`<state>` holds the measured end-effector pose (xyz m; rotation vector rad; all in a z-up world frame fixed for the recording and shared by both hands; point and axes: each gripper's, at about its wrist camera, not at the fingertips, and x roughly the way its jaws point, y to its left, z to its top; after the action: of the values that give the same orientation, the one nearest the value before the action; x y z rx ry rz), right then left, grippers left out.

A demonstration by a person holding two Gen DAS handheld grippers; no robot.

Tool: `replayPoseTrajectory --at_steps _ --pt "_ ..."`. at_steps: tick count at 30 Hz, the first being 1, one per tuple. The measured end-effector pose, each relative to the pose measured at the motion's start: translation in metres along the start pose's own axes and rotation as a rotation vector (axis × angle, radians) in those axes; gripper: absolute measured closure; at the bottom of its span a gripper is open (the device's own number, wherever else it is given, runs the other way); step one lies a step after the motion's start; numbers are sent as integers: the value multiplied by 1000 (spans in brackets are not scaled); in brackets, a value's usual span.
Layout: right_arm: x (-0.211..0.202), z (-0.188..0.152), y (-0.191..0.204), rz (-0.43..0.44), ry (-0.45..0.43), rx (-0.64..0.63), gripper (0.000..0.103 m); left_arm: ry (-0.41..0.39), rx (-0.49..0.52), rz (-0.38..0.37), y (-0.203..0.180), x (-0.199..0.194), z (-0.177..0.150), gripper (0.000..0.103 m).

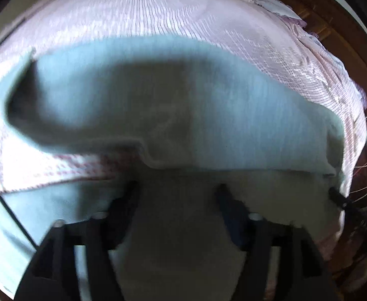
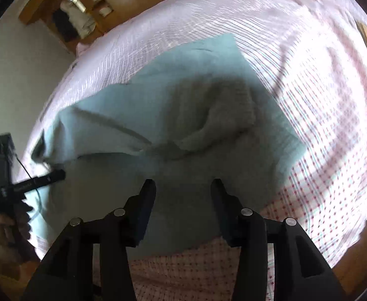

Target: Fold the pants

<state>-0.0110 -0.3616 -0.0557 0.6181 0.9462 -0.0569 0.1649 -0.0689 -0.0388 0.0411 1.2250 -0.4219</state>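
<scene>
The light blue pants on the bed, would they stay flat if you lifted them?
Probably not. The light blue soft cloth pants already sag into folds and wrinkles, so they look floppy. They likely drape and feel light.

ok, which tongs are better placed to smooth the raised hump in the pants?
Right, probably. The right tongs stand open, aimed at the hump in the pants. The left tongs sit over the folded edge, off to the side.

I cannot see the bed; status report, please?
Left tool open, right tool open, nothing held. Pants folded over on bedsheet. Nothing in the way.
</scene>
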Motion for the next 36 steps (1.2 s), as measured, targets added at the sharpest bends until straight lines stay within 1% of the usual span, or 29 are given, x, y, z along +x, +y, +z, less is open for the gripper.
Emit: replayPoseTrajectory --at_steps 1,2,3,5,7,8,9,10,11,12,14,17,20,22,23,26,27,29,31,34,36 --pt "2 -1 -3 10 2 12 64 12 8 0 -5 2 0 17" --pt "5 -1 -6 19 4 23 64 19 25 20 -10 4 -1 14" --pt "6 0 -8 30 0 34 64 21 55 59 -17 6 -2 12" --pt "6 -1 -11 46 -9 39 64 12 86 121 -28 9 -3 12" --pt "5 -1 -15 65 -13 39 64 1 78 144 -31 7 -5 12" --pt "4 0 -17 78 -16 42 64 -6 72 151 -31 4 -6 16" --pt "4 -1 -18 86 -17 46 64 -15 70 159 -31 0 -6 24" --pt "1 -2 -22 93 -18 51 64 -26 69 165 -31 -5 -7 28" --pt "-1 -1 -22 97 -19 56 64 -42 55 173 -28 -13 -6 33" --pt "-3 -1 -24 99 -21 61 64 -54 41 178 -25 -17 -8 35" --pt "-8 1 -24 112 -25 80 64 -104 -18 195 -13 -34 -6 35" --pt "-13 6 -28 155 -28 129 64 -166 -93 214 2 -54 1 35" --pt "-17 11 -36 188 -53 195 63 -185 -143 216 12 -59 9 35" --pt "-19 14 -41 186 -67 213 62 -180 -186 207 19 -56 15 35" --pt "-18 14 -43 184 -71 220 62 -183 -229 209 25 -53 18 35" --pt "-13 16 -57 215 -66 269 62 -203 -314 245 37 -44 25 35" --pt "-13 15 -63 224 -59 287 62 -198 -322 249 40 -40 26 35" --pt "-7 16 -71 239 -52 329 62 -191 -327 249 45 -33 28 35" --pt "-5 17 -77 246 -56 352 62 -200 -320 256 43 -26 33 35" --pt "-3 21 -80 242 -67 371 62 -212 -279 272 35 -15 43 36" --pt "1 23 -75 238 -73 379 62 -208 -255 286 30 -6 48 41"
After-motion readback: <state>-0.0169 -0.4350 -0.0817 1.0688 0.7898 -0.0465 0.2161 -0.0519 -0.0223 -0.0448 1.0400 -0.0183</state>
